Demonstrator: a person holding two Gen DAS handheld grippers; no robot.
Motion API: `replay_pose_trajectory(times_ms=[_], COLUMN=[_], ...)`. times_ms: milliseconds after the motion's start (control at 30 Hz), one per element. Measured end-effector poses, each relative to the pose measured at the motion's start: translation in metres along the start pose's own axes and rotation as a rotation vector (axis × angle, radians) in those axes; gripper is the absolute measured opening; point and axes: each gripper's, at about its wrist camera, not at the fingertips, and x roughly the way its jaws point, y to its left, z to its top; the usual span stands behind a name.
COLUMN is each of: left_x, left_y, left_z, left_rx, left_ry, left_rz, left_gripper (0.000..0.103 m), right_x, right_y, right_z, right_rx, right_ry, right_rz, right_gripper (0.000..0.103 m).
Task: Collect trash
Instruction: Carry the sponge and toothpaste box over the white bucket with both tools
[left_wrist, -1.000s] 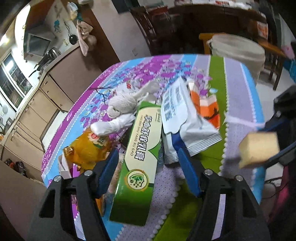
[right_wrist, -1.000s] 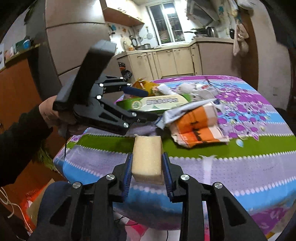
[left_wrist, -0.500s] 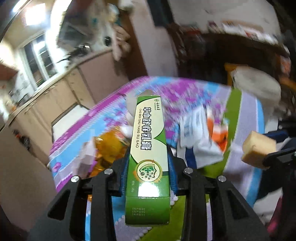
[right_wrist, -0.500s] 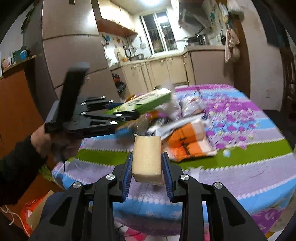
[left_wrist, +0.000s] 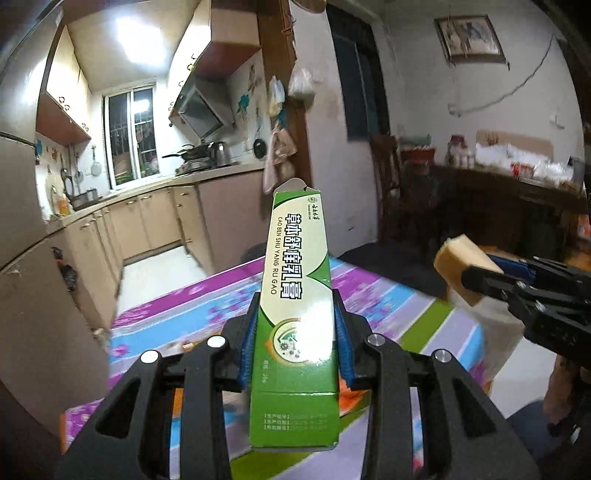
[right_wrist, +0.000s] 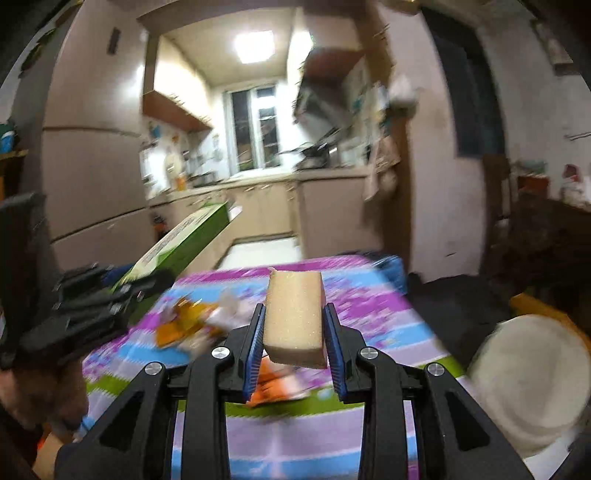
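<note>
My left gripper (left_wrist: 295, 332) is shut on a long green carton (left_wrist: 295, 295) with Chinese print and holds it tilted up, well above the table. The carton also shows in the right wrist view (right_wrist: 181, 243). My right gripper (right_wrist: 293, 336) is shut on a tan sponge block (right_wrist: 293, 314), raised over the table; the sponge shows at the right of the left wrist view (left_wrist: 461, 266). An orange wrapper (right_wrist: 181, 326) and other blurred wrappers lie on the flowered tablecloth (right_wrist: 369, 317).
A round white bin (right_wrist: 532, 380) stands at the table's right side. Kitchen cabinets (left_wrist: 155, 221) and a fridge (right_wrist: 92, 199) lie beyond the table. A dark sideboard with clutter (left_wrist: 517, 184) stands at the right wall.
My left gripper closed on the green carton, lifted it off the table and tipped it upward. My right gripper rose with the sponge and swung right, bringing the bin into view.
</note>
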Motion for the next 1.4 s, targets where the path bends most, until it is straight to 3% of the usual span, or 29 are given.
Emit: replay_pose_trajectory(times_ms=[300,500,700,967,1100,1400], left_x=[0.026,0.051,0.106,0.182,0.215,0.254], left_y=[-0.085,-0.148,-0.212,-0.271,-0.287,-0.307], left_z=[0.045,0.064,0.074,0.053,0.043,0.008], left_rx=[-0.038,-0.003,0.033,0.108,0.103,0.109], left_ry=[-0.041,-0.024,0.129,0.445,0.591,0.737], left_rz=[-0.169,-0.289,-0.404,-0.497,-0.515,-0.475], left_gripper=[0.033,0.033,0.033,0.033,0.033,0.033], right_x=[-0.055,-0.078,-0.069,-0.002,0.028,0.048], right_y=[-0.101,-0.174,-0.262,-0.351,-0.366,-0.357], right_z=[0.035,0.049,0.057,0.028,0.002,-0.055], right_rx=[0.049,0.072,0.150,0.295,0.332,0.370], right_ry=[-0.072,-0.064,0.063,0.300,0.394,0.507], right_rz=[-0.294,-0.430,-0.462,-0.397,-0.374,-0.382], right_gripper=[0.032,0.032,0.032,0.032,0.032,0.032])
